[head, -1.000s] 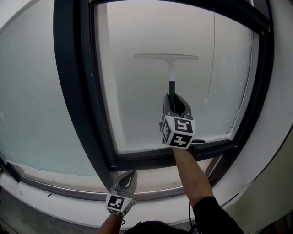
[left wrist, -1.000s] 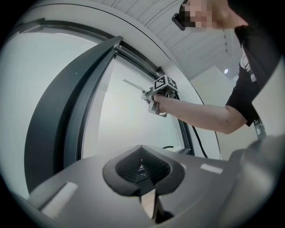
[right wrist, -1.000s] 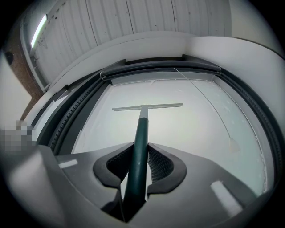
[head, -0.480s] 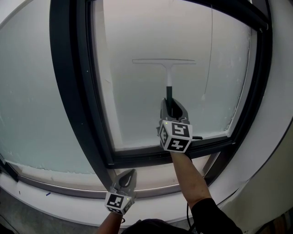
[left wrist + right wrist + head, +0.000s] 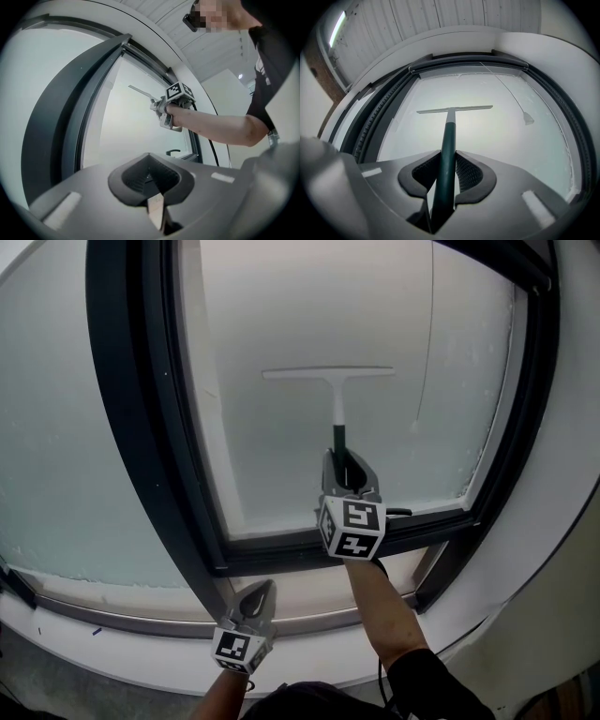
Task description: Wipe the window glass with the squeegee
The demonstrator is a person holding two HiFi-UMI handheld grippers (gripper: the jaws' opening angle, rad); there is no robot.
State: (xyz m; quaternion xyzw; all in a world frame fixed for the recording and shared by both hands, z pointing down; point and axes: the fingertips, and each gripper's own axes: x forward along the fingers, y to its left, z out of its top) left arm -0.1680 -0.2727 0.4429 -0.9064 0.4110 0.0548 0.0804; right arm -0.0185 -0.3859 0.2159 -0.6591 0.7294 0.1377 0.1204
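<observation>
The squeegee (image 5: 330,376) lies against the window glass (image 5: 281,324), its blade level across the middle of the pane. Its handle runs down into the right gripper (image 5: 345,463), whose fingers (image 5: 471,176) sit on either side of it. A cord (image 5: 427,352) hangs right of the blade (whether it touches the glass, I cannot tell). The left gripper (image 5: 255,596) is lower and further left, before the sill (image 5: 309,589) under the frame (image 5: 117,427), fingers together.

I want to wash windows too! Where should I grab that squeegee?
Grab the dark green handle, coming from below, in line with it. It is long, thin and straight, so it fits between the jaws, as the right tool holds it. That leaves the wide blade free above.
</observation>
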